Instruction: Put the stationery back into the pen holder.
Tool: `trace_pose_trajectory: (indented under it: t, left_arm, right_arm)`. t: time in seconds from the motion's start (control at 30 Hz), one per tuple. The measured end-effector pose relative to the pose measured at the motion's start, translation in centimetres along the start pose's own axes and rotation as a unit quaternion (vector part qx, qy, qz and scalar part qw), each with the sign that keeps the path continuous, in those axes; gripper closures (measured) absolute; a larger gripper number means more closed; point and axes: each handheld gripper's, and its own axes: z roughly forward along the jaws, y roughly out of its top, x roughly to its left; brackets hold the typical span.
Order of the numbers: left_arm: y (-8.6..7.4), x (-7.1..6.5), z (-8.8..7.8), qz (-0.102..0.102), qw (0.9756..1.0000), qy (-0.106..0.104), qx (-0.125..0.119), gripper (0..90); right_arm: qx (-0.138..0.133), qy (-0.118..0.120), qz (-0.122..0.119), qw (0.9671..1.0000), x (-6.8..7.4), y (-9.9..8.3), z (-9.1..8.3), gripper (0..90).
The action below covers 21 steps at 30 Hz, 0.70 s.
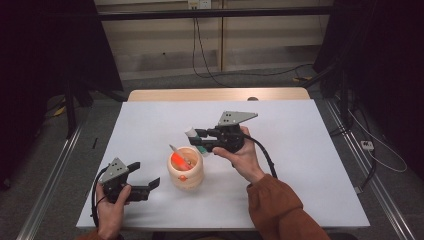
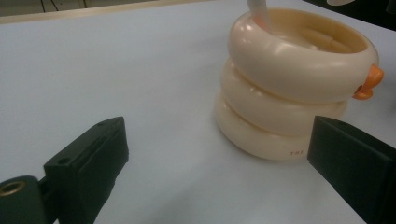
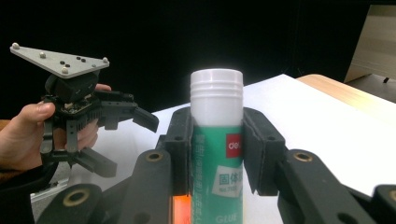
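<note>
Right gripper view showed our right gripper [image 3: 217, 154] clamped on the glue stick [image 3: 217, 140]; we should have lowered it upright into the holder [image 1: 185, 170], left gripper [image 1: 145, 177] open.

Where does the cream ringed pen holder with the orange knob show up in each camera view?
High view: the cream ringed pen holder stands at centre, towards the table's near edge.
Left gripper view: upper right, beyond the open jaws.
Right gripper view: I can't make it out.
Shared landmark: the white tabletop.
</note>
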Motion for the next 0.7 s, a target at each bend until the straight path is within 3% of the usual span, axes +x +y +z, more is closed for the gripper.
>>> trace_pose_trajectory:
  t: [0.37,0.7]
  left_arm:
    - [0.0,0.0,0.0,0.001,1.0,0.0,0.0,5.1]
    - [0.0,0.0,0.0,0.0,1.0,-0.002,0.0,5.0]
  right_arm:
    - [-0.007,0.017,-0.003,0.9998,0.9,0.5,1.8,66.1]
    - [0.012,0.021,0.0,0.9997,0.8,-0.3,3.4,66.0]
